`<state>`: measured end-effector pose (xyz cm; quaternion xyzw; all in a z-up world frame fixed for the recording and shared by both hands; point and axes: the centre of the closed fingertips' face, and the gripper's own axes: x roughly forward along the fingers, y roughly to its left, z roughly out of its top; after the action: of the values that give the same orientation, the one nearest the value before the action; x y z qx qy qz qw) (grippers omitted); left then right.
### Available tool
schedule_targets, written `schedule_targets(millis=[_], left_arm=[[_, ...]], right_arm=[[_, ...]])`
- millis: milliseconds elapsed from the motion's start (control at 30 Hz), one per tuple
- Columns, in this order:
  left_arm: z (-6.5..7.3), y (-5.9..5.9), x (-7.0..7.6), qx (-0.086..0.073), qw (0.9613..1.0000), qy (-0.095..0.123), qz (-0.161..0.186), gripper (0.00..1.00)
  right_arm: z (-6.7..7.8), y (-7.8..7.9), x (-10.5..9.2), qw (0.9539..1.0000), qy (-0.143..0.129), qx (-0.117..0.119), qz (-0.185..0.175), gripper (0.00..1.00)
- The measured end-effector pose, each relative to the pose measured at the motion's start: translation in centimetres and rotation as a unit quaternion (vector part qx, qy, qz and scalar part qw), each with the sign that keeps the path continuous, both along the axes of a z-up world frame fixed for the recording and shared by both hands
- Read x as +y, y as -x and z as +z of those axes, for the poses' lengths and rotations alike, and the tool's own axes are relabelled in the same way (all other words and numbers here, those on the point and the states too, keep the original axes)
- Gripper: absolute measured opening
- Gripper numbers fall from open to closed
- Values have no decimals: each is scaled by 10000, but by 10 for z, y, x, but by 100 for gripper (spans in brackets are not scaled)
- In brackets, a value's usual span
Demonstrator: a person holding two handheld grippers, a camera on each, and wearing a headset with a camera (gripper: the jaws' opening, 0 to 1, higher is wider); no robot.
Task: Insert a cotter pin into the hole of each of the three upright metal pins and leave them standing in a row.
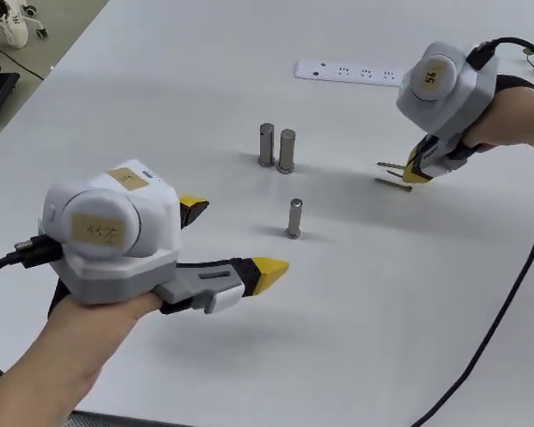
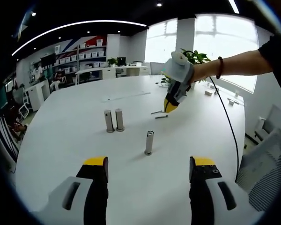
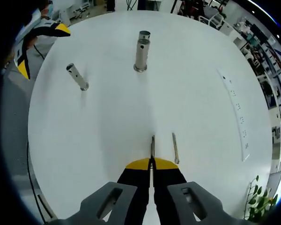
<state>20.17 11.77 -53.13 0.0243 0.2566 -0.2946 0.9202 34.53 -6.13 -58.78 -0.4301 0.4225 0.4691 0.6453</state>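
while our right gripper clenches a thin silver metal cotter pin at the white table, our left gripper hangs with jaws released.

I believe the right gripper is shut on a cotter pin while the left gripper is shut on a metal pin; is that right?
Not quite: the left gripper is open and holds nothing, as the left gripper view shows. The right gripper is indeed shut on a cotter pin.
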Motion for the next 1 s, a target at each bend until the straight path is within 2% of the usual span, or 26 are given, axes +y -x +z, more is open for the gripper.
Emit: schedule_targets(millis=[133, 200, 333, 467, 533, 700, 767, 1000], left_arm=[[2, 0, -3, 108, 9999, 130, 0, 61], [3, 0, -5, 144, 9997, 197, 5, 58], [6, 1, -9, 232, 9989, 395, -16, 51], [9, 2, -13, 318, 9979, 564, -42, 46], [11, 2, -15, 372, 9972, 653, -37, 44], [16, 2, -21, 430, 9957, 816, -67, 38], [18, 2, -25, 448, 9953, 854, -96, 36], [27, 1, -35, 545, 9925, 1084, -161, 30]], right_arm=[[10, 15, 11, 9996, -272, -96, 64, 0], [8, 9, 16, 9991, -392, -124, 123, 0], [17, 24, 23, 9981, -525, -230, 217, 0], [27, 42, 33, 9961, -773, -298, 312, 0], [33, 52, 43, 9931, -1029, -346, 433, 0], [43, 71, 58, 9878, -1390, -342, 620, 0], [47, 78, 64, 9850, -1488, -418, 763, 0], [60, 105, 84, 9767, -1790, -473, 1086, 0]])
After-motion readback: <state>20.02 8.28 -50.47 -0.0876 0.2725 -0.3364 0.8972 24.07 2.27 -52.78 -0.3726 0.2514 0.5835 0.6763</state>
